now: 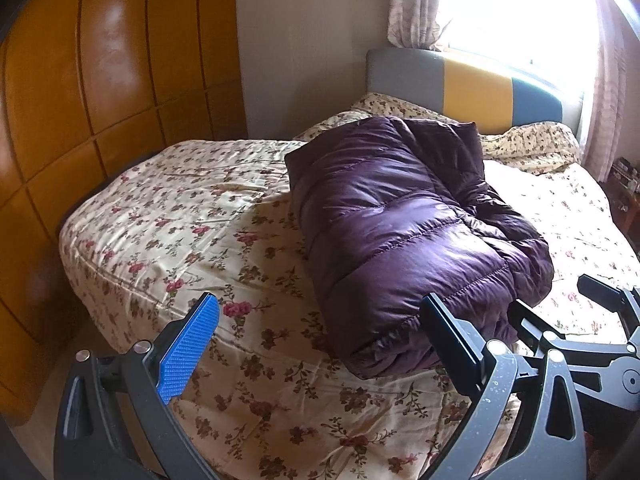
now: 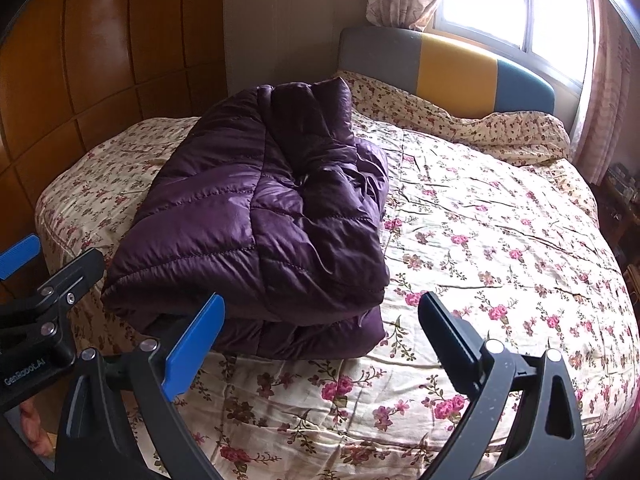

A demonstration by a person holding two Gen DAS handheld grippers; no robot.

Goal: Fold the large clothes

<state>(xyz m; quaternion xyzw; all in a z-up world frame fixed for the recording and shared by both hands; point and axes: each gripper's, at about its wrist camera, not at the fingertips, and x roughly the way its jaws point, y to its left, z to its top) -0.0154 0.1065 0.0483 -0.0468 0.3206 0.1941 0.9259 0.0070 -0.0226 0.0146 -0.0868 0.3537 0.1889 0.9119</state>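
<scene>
On the floral bedspread (image 2: 480, 220), short of the headboard (image 2: 456, 68), lies a folded purple puffer jacket (image 2: 260, 216). Left gripper (image 1: 320, 340) and right gripper (image 2: 320, 336) hover near it, both spread, empty.

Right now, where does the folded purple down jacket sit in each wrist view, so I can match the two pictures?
Left wrist view: purple down jacket lies right of centre on the floral bedspread, its near end behind the right finger of the open left claw.
Right wrist view: the jacket lies left of centre.
Shared landmark: the grey, yellow and blue headboard.
</scene>
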